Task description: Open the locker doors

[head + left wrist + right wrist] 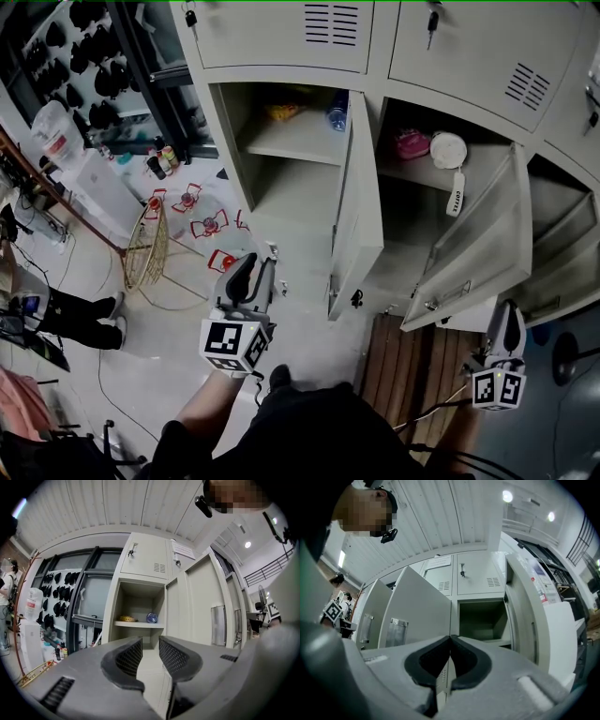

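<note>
The grey lockers fill the upper head view. In the lower row, the left door (pixel 354 206), the middle door (pixel 478 244) and a right door (pixel 567 253) stand swung open. The upper doors (pixel 281 33) are closed, with keys in their locks. My left gripper (pixel 246 281) hangs low in front of the left compartment (pixel 138 606), apart from the lockers; its jaws are slightly open with nothing between them. My right gripper (pixel 507 328) is below the middle door, shut and empty, facing an open compartment (pixel 483 618).
A yellow item and a blue bottle (pixel 337 111) lie on the left shelf; a pink item (pixel 411 143) and a white round thing are in the middle one. A gold wire basket (pixel 147 248) and red items stand on the floor at left. Wooden slats (pixel 412 366) lie below the doors.
</note>
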`<state>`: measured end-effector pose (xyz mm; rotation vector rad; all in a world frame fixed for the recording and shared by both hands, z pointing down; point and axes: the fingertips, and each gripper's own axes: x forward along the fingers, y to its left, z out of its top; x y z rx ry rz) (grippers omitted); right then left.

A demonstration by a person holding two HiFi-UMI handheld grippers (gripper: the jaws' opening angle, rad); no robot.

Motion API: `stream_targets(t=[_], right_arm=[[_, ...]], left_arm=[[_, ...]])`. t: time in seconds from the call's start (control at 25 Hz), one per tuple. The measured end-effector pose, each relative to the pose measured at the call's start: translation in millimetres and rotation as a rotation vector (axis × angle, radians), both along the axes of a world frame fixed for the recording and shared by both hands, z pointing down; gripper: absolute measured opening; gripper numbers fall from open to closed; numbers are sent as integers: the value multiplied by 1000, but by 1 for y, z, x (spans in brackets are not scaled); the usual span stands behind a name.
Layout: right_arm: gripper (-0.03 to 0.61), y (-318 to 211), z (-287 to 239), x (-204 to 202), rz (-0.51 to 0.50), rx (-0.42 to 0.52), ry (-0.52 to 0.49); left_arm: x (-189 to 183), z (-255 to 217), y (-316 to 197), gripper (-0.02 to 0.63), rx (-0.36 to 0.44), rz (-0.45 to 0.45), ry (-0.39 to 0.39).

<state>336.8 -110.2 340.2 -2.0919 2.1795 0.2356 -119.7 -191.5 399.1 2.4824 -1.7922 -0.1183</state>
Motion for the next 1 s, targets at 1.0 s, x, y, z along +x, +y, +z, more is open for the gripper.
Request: stream_targets(t=[1.0], right_arm=[[0,-9,5,17,-95,-9,19]], left_arm=[[24,2,26,107,24,-74,-8]])
